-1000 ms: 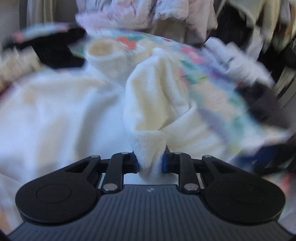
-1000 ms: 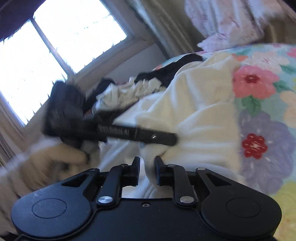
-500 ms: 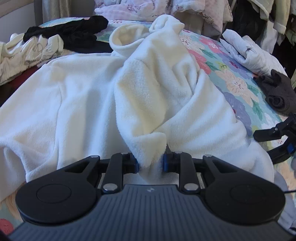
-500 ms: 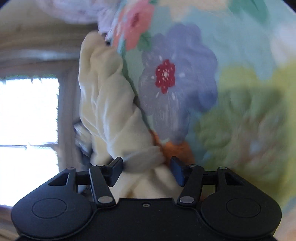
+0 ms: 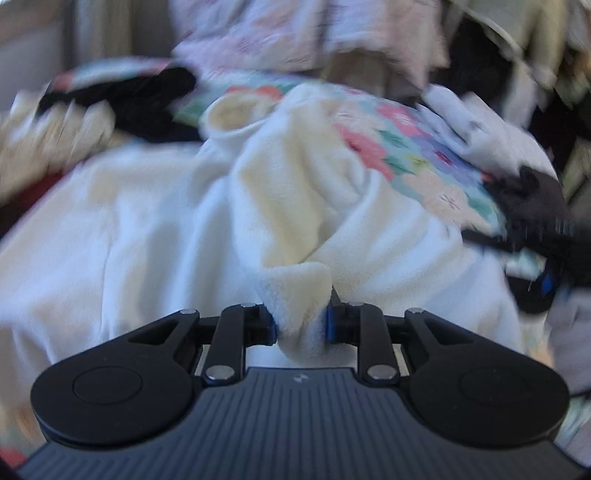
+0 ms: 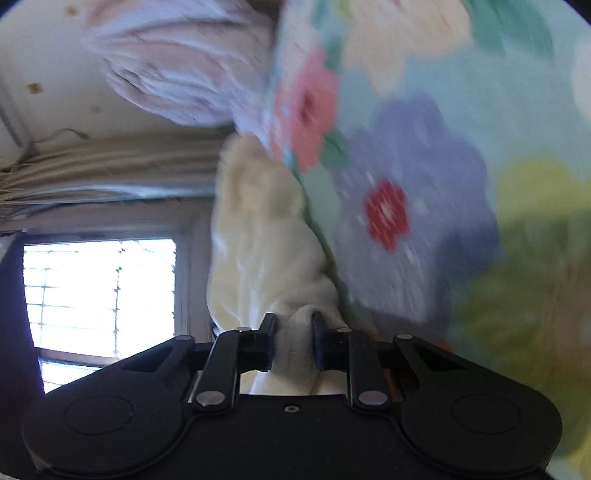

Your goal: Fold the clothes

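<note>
A white fleece garment (image 5: 155, 236) lies crumpled across a floral bedspread (image 5: 417, 158), its collar (image 5: 236, 114) toward the far side. My left gripper (image 5: 300, 325) is shut on a bunched fold of the fleece near its front edge. In the right wrist view the camera is rolled sideways; my right gripper (image 6: 293, 339) is shut on another part of the same fleece garment (image 6: 258, 229), which stretches away along the bedspread (image 6: 424, 184). At the right edge of the left wrist view, the right gripper (image 5: 546, 273) shows as a dark blur.
Black clothes (image 5: 147, 99) and pale garments (image 5: 55, 129) lie at the far left of the bed. A light grey garment (image 5: 476, 133) and a dark one (image 5: 532, 199) lie at the right. Pink-patterned bedding (image 5: 303, 33) is piled behind. A bright window (image 6: 99, 295) and curtain (image 6: 103, 173) show on the right wrist view's left.
My right gripper has closed on the fleece; half a second ago its fingers stood apart around it. The left gripper keeps its hold, and both views are blurred by motion.
</note>
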The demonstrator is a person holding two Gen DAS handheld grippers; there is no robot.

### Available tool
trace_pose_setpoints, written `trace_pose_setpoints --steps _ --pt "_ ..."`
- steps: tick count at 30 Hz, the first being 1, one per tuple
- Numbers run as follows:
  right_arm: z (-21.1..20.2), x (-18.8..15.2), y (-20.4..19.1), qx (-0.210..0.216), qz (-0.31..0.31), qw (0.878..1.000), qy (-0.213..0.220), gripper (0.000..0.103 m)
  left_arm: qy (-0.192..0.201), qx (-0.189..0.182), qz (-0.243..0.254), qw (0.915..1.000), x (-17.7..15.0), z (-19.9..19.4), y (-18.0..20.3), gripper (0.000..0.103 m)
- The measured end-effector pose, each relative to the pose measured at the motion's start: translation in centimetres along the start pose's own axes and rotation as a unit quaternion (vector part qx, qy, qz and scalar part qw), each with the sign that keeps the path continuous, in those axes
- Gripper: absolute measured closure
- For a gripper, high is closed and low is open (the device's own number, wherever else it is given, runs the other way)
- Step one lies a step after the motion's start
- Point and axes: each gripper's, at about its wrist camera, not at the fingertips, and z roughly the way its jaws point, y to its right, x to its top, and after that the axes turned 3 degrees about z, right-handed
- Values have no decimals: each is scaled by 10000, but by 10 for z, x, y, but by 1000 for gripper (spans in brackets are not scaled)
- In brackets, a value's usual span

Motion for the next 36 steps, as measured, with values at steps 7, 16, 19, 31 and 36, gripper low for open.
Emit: trace_pose_setpoints --steps 7,16,19,31,36 --pt "-28 3 -58 410 -1490 9865 551 86 497 32 1186 9917 24 -14 53 72" --pt "-85 21 -70 536 -1914 9743 1060 91 686 -443 1018 9914 19 -19 59 58" --pt "-87 21 -75 290 -2194 9700 1009 91 435 -345 1147 9918 20 -9 63 58" --pt "-37 -14 -77 -958 -3405 9353 -95 90 477 -349 1518 9866 -20 -33 79 54" --pt "-20 -21 -54 -1054 -3029 9459 -497 90 655 -638 1624 9825 -31 -43 93 44"
